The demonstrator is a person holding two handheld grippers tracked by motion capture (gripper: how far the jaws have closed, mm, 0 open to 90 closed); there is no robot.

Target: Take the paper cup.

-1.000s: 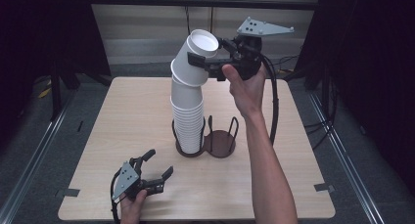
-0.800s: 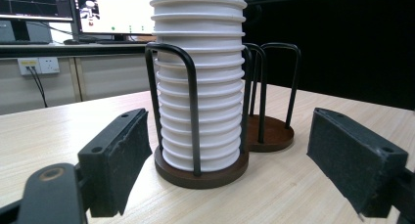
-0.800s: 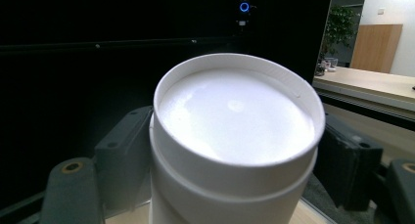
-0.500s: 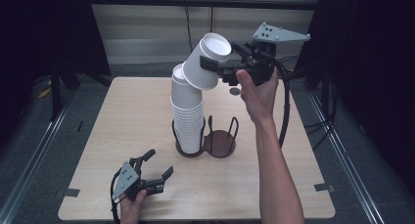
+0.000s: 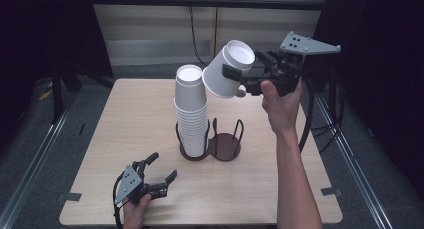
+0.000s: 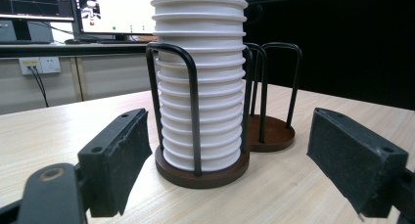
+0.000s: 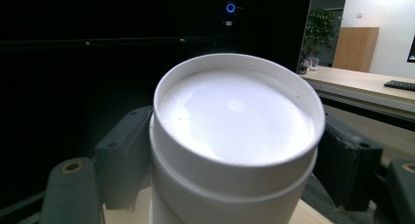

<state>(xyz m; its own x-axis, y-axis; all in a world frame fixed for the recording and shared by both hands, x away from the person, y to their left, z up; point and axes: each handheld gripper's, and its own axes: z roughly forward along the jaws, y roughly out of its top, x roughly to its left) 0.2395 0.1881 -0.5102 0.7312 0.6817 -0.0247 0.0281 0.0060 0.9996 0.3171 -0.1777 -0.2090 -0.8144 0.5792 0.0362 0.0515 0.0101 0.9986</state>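
Since the earlier frames, the cup has been lifted clear of the stack and carried off to the side by the right gripper, whose jaws are clamped on its sides; it is now held tilted in the air, above and apart from the stack. The cup is thus judged separated, with the empty ring of the holder below the gripper a likely place for it. The left gripper is kept low on the table, jaws apart and grasping nothing, the stack just ahead of them. No brand, label or writing can be read on the cups.
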